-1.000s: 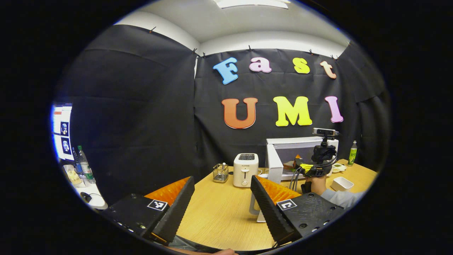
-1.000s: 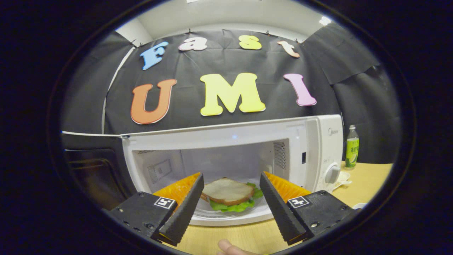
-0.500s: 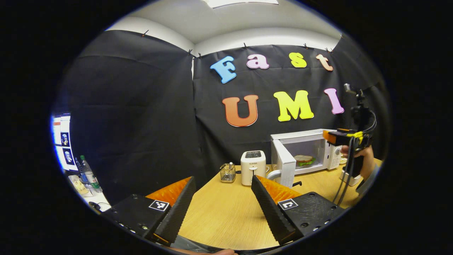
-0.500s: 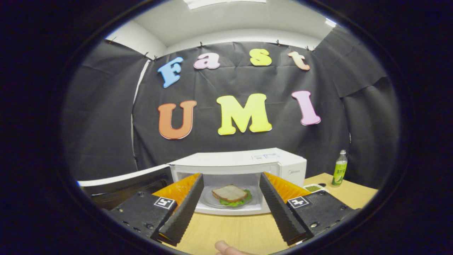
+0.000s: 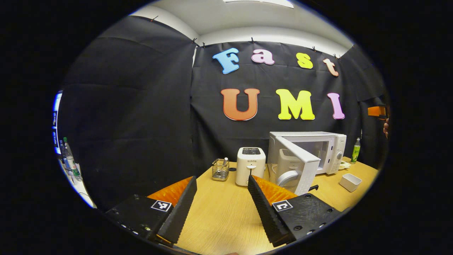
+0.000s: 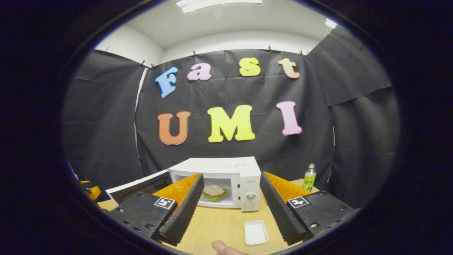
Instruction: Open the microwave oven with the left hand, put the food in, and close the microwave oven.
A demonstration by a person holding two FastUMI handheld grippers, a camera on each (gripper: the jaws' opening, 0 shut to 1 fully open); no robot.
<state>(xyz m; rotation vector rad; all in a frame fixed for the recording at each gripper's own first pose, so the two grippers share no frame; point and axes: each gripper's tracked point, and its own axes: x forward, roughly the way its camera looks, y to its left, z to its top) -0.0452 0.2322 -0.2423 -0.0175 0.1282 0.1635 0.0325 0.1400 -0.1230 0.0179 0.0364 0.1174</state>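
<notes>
Left gripper [image 5: 221,209]: fingers spread wide with nothing between them, hanging over bare wooden table [image 5: 219,219] at the 6 o'clock edge of the left gripper view
Right gripper [image 6: 228,209]: fingers wide apart and holding nothing, above the table, pointed at the microwave oven [image 6: 226,179]; a fingertip [image 6: 221,247] of the person's hand shows at 6 o'clock in the right gripper view
Microwave oven: white, at the back of the table against the black cloth, at about 4 o'clock in the left gripper view [image 5: 320,150]
Door [image 5: 295,168]: swung open toward the front, its inner side facing the left gripper; in the right gripper view it stands out to the oven's 9 o'clock side [image 6: 139,184]
Sandwich [image 6: 214,192]: inside the oven cavity, bread on top with green lettuce under it, seen between the right gripper's fingers
In the way: the open door stands between the left gripper and the cavity
Toaster [image 5: 250,165]: white, upright, just beside the open door at its 9 o'clock
Wire basket [image 5: 220,169]: next to the toaster, farther toward 9 o'clock, with a utensil in it
White dish [image 6: 256,232]: small, rectangular, empty, on the table in front of the oven's dial side; in the left gripper view at 4 o'clock [image 5: 350,182]
Green bottle [image 6: 309,177]: upright at the oven's 3 o'clock, near the cloth wall
Far off: clear bottles [image 5: 69,164] stand on a side surface at 9 o'clock in the left gripper view
</notes>
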